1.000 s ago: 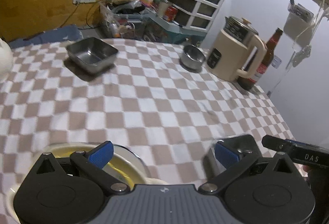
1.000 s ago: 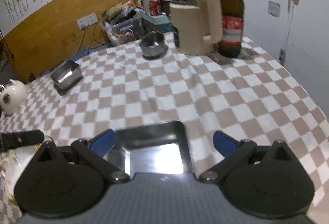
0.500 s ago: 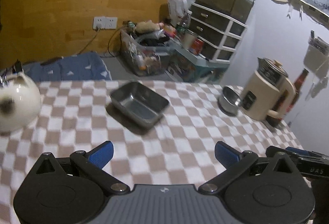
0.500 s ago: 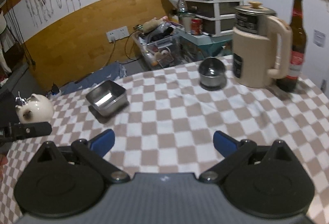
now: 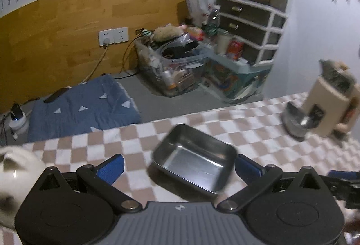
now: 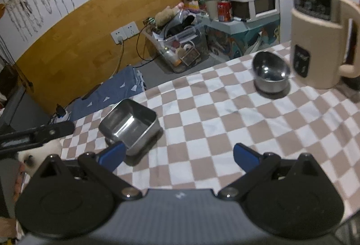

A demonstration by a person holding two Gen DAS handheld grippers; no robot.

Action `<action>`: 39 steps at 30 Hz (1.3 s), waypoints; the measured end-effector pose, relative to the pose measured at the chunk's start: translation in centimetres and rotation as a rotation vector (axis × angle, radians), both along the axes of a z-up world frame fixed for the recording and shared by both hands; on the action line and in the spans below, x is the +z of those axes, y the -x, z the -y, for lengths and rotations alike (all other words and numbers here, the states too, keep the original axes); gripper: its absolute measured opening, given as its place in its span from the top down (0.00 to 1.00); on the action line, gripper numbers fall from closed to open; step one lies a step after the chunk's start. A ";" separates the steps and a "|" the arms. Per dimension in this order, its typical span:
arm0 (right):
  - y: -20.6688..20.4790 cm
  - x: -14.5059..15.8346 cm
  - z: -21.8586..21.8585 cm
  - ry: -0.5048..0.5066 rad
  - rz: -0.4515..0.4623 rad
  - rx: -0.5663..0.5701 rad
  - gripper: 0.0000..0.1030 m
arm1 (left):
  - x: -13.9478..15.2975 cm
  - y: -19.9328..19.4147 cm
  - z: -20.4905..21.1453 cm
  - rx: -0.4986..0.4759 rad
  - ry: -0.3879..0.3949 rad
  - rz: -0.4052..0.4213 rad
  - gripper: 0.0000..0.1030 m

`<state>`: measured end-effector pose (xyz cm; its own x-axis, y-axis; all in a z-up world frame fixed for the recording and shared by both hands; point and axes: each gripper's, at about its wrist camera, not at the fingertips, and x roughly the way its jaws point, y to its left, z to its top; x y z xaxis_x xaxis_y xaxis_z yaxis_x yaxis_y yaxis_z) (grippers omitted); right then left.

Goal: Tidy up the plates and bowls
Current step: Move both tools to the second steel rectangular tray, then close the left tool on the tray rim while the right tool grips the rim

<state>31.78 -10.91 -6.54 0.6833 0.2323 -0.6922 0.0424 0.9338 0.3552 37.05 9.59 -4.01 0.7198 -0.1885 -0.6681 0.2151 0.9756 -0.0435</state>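
Observation:
A rectangular steel tray (image 5: 194,160) sits empty on the checkered tablecloth (image 5: 258,132). My left gripper (image 5: 180,168) is open, with the tray between its blue fingers, closer to the right one. In the right wrist view the same tray (image 6: 128,124) lies just beyond my right gripper's left finger (image 6: 112,153). My right gripper (image 6: 178,155) is open and empty above the cloth. A round steel bowl (image 6: 270,72) stands at the back right beside a cream kettle (image 6: 319,37); it also shows, blurred, in the left wrist view (image 5: 295,120).
A white cat-shaped teapot (image 5: 15,173) stands at the left of the table. The table's far edge drops to a floor with a blue mat (image 5: 83,110), a clear bin (image 5: 173,69) and a drawer unit (image 5: 252,10). The left gripper's body (image 6: 36,134) shows at the left.
Both grippers have moved forward across the table to the steel tray. The yellow plate and the flat tray seen beneath them a second ago are out of view.

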 end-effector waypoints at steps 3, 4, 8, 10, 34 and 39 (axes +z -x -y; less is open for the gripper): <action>-2.2 -1.2 -1.2 -0.044 -0.046 -0.021 0.00 | -1.3 -2.8 -0.7 0.004 -0.035 -0.017 0.00; -3.0 -1.6 -1.6 -0.066 -0.063 -0.030 0.00 | -1.8 -3.7 -1.0 0.005 -0.044 -0.023 0.00; -5.7 -3.4 -3.4 -0.109 -0.126 -0.036 0.00 | -3.2 -6.4 -2.2 0.023 -0.023 -0.052 0.00; -6.9 -4.3 -4.4 -0.105 -0.151 -0.023 0.01 | -3.9 -7.2 -2.7 0.038 -0.001 -0.068 0.00; -11.2 -6.9 -5.7 -0.044 -0.146 0.004 0.78 | -7.8 -6.5 -4.6 0.075 0.168 -0.158 0.58; -11.9 -6.6 -6.5 -0.001 -0.108 0.062 0.95 | -7.7 -6.4 -4.0 0.062 0.233 -0.201 0.91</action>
<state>43.66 -4.36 -13.13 0.5890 0.2726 -0.7608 0.0230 0.9354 0.3529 43.41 13.57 -11.73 0.5924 -0.3132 -0.7422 0.1197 0.9453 -0.3034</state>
